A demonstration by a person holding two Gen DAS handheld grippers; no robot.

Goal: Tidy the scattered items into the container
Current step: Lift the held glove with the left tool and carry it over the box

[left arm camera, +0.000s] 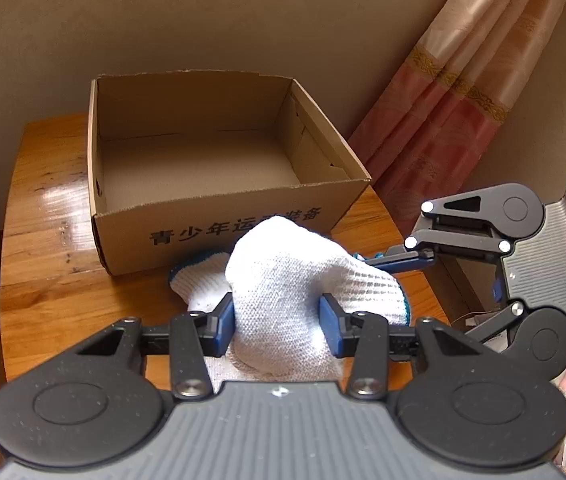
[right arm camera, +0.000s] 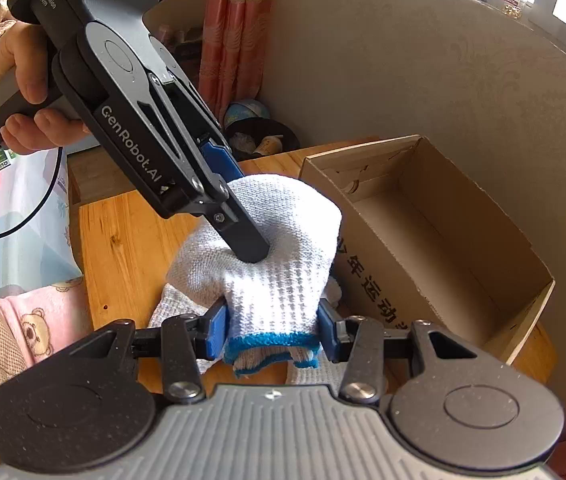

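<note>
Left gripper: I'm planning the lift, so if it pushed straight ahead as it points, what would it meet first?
Beyond the white glove that the left gripper already clamps, probably the cardboard box: its printed front wall. Depth is unclear.

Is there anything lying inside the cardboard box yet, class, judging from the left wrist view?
No: the cardboard box shows only its bare brown floor, while the white glove is outside it, in front.

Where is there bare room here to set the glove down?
The cardboard box floor is bare, walled by its four sides. Bare table lies left of the box. In front of the box it is crowded: left gripper, right gripper and white glove.
</note>
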